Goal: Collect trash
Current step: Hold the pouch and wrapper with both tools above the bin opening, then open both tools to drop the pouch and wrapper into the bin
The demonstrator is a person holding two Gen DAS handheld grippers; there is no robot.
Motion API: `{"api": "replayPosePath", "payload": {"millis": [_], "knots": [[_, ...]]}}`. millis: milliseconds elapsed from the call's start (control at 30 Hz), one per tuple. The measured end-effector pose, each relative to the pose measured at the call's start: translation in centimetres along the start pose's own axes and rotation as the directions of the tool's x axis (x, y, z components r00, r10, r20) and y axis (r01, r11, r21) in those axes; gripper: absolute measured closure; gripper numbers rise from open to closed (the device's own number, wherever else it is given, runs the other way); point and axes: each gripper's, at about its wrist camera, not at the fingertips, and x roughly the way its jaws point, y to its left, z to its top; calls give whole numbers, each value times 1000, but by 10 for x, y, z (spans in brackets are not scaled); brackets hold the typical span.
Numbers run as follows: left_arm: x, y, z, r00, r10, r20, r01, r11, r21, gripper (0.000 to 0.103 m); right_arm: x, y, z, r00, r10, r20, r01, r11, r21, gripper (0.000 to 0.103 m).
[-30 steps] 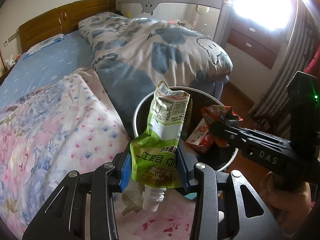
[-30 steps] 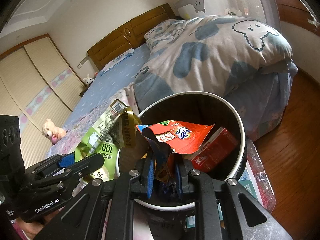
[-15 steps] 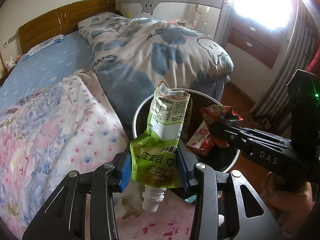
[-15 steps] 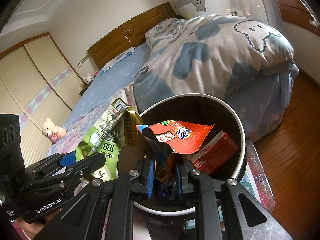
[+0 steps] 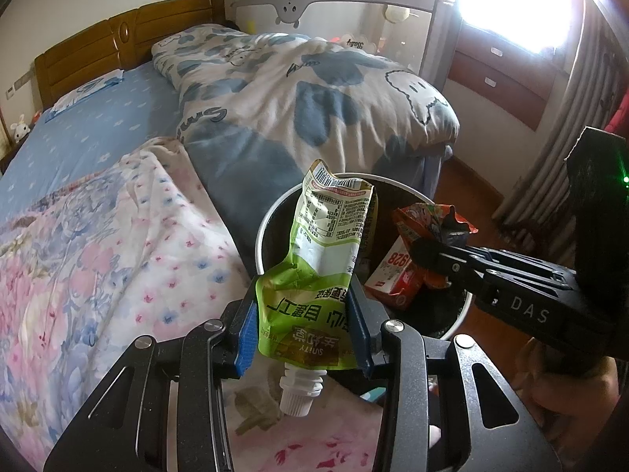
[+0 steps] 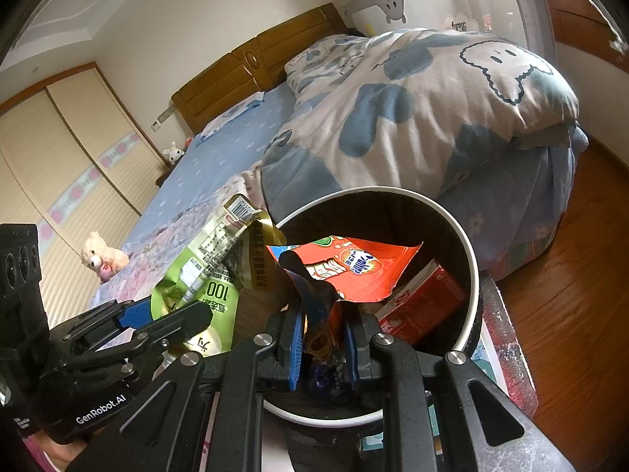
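the left gripper (image 5: pixel 302 328) was clenched on a green spout pouch (image 5: pixel 320 271), low in the centre of the left view, cap pointing down, just over the near rim of the white-rimmed bin (image 6: pixel 473 275). the right gripper (image 6: pixel 324 348) was clamped on a crumpled red wrapper (image 6: pixel 354 269) over the bin's mouth. a red carton (image 6: pixel 422 305) lay inside, right of centre. the bed (image 5: pixel 98 129) filled the upper left.
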Motion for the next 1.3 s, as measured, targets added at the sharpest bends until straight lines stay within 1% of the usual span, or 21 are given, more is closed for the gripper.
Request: {"api": "replayPosePath", "payload": {"millis": [500,1000,1033,1200,1300], "knots": [[5,-4,1,1000,6,-13,-5,1000,16,65,0,-3,5,1000,-13,-13,13,1000,-11,84],[11,-2,0,999,1,-38,-1,1000,5,63,7,-4,7,998,-25,-56,23,999,-31,81],[12,-3,2,999,1,-41,-1,1000,3,63,8,-4,7,998,-24,-60,23,999,-31,80],[10,-2,4,999,2,-41,-2,1000,1,61,9,-6,10,997,-29,-65,27,999,-29,64],[8,1,2,999,5,-41,-5,1000,-3,57,7,-8,12,998,-32,-61,30,999,-26,59]]}}
